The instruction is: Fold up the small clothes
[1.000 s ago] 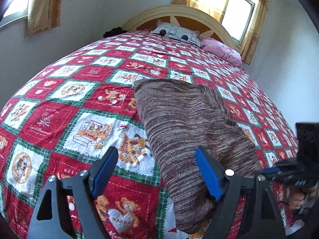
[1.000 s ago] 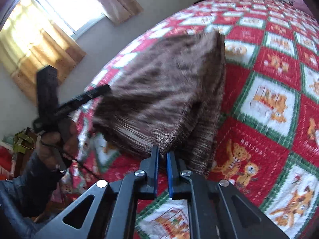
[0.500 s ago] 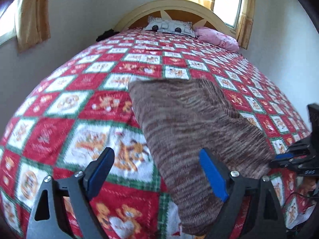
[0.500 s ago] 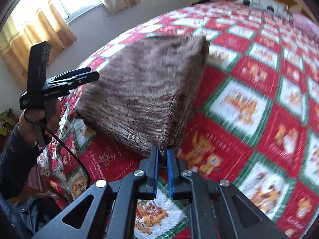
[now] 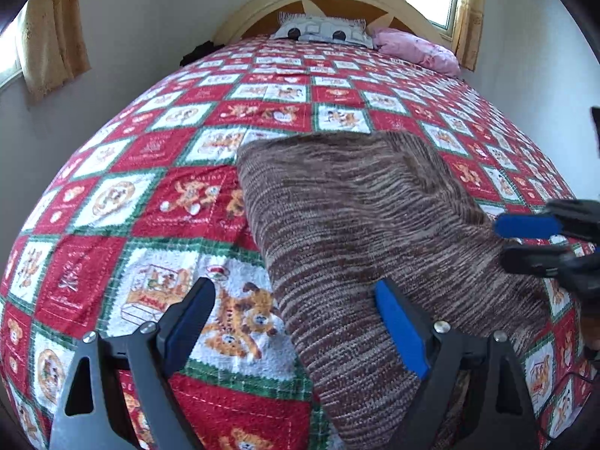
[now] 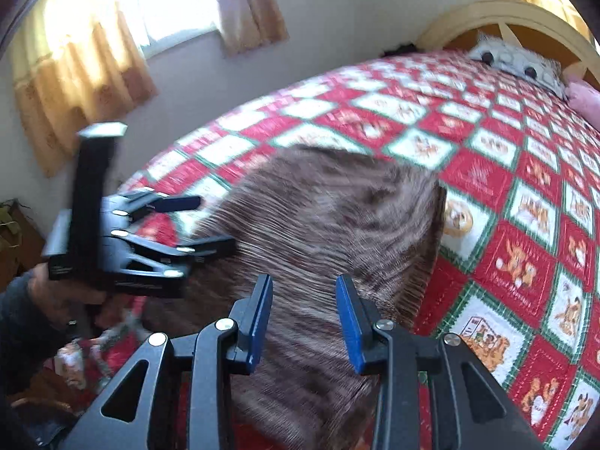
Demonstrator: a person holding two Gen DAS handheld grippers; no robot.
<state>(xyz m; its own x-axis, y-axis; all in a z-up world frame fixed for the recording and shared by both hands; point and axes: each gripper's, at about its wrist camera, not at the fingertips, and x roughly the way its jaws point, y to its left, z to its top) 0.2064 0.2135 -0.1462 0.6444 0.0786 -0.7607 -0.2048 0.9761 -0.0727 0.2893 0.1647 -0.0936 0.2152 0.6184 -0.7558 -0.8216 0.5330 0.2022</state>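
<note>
Bedspread (image 5: pixel 150 195), red-green patchwork, covers whole bed; brown knit garment (image 5: pixel 356 225) lies folded flat on it, near the foot edge. Left gripper (image 5: pixel 292 322) hovers over garment's left edge, jaws spread wide, nothing pinched. Right gripper (image 6: pixel 303 318) jaws have just been opening, garment below them, released, pads clear of it.

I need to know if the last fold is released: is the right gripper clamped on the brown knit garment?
No, the right gripper has its blue pads apart above the brown knit garment, pinching nothing.
</note>
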